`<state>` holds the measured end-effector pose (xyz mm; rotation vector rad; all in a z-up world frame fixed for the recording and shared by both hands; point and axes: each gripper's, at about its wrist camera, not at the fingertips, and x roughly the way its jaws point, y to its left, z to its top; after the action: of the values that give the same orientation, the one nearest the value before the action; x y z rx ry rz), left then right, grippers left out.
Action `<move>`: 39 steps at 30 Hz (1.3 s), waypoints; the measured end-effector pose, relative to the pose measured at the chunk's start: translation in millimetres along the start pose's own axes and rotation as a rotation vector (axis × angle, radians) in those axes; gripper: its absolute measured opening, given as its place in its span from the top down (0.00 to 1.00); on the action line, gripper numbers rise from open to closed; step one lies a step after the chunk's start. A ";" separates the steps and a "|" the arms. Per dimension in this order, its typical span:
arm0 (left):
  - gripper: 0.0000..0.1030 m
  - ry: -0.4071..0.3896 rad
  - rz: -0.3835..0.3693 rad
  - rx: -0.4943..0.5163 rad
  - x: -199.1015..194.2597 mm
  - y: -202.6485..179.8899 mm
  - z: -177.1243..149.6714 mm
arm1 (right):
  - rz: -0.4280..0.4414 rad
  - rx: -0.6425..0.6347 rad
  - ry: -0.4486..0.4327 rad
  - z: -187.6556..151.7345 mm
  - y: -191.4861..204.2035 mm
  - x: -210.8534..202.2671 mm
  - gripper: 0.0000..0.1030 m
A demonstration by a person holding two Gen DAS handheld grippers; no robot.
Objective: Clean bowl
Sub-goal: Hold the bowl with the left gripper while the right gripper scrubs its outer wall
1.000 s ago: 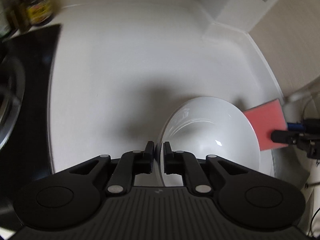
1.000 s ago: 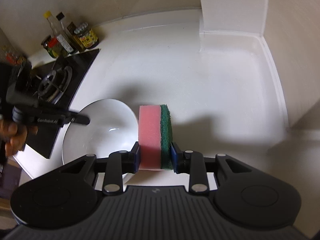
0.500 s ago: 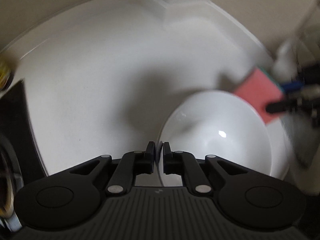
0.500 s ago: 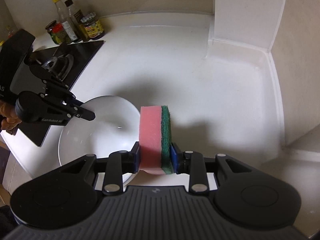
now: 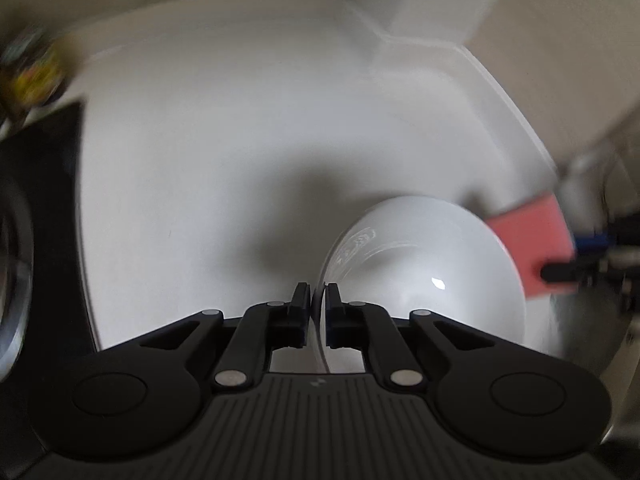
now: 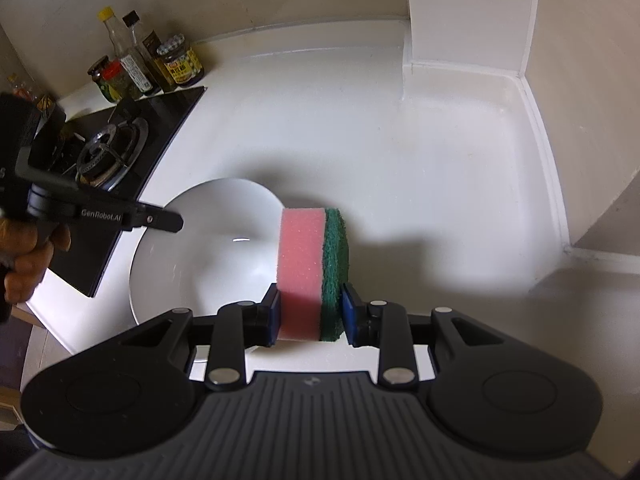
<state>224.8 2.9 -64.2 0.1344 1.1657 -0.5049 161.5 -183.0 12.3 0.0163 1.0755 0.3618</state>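
The left gripper (image 5: pixel 318 296), black with two thin fingers, is closed tight on the thin rim of the round white bowl (image 5: pixel 432 276). In the right wrist view it reaches in from the left, and a hand (image 6: pixel 28 256) is wrapped around its handle. The right gripper (image 6: pixel 310 312), black with blue pads, squeezes the pink and green sponge (image 6: pixel 312 264) between its two fingers. The sponge stands up on its edge, sticking out past the fingertips.
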 end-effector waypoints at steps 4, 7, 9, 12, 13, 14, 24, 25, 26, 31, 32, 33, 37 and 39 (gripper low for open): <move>0.98 0.033 -0.025 0.154 6.7 -7.7 16.5 | -0.049 -0.021 0.005 13.2 3.9 7.8 0.74; 0.96 0.013 -0.047 0.043 5.6 3.3 16.9 | -0.062 -0.025 0.003 16.3 3.8 9.8 0.74; 0.95 -0.013 -0.044 -0.069 0.1 7.7 6.9 | -0.053 -0.014 -0.001 15.1 1.6 9.3 0.74; 0.95 -0.061 -0.019 -0.204 -9.3 9.6 -15.9 | -0.042 0.006 -0.008 10.5 -0.6 7.3 0.74; 0.95 -0.077 -0.012 -0.241 -11.2 10.1 -23.0 | -0.038 0.013 -0.008 7.9 -0.1 6.1 0.74; 0.95 -0.085 -0.008 -0.259 -12.1 9.7 -27.2 | -0.034 0.020 -0.007 5.3 0.6 5.0 0.74; 0.95 -0.021 0.025 0.138 -0.3 -15.3 -2.9 | -0.049 -0.037 0.010 8.5 4.5 5.5 0.74; 0.95 -0.010 0.023 0.163 0.9 -15.5 1.5 | -0.056 -0.041 0.004 11.2 4.7 7.1 0.74; 0.95 -0.005 0.014 0.148 1.4 -12.5 5.0 | -0.066 -0.044 -0.008 14.4 4.2 9.7 0.74; 0.95 -0.110 -0.013 -0.123 -15.7 5.8 -7.4 | -0.046 -0.026 -0.029 15.0 -2.7 10.4 0.74; 0.95 -0.122 -0.007 -0.159 -19.8 5.6 -14.5 | -0.043 -0.020 -0.032 13.8 -3.2 9.8 0.74; 0.95 -0.133 -0.001 -0.195 -23.8 5.4 -21.6 | -0.042 -0.015 -0.034 12.6 -3.6 9.2 0.74; 0.92 -0.139 0.007 -0.237 -20.8 -0.2 -40.4 | -0.034 0.008 -0.042 7.8 -5.2 6.9 0.74; 0.91 -0.132 0.000 -0.246 -16.8 1.1 -41.5 | -0.033 0.014 -0.045 5.1 -5.0 5.7 0.74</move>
<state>185.3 23.9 -65.7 -0.1092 1.0892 -0.3615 169.7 -185.2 8.9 0.0195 1.0329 0.3226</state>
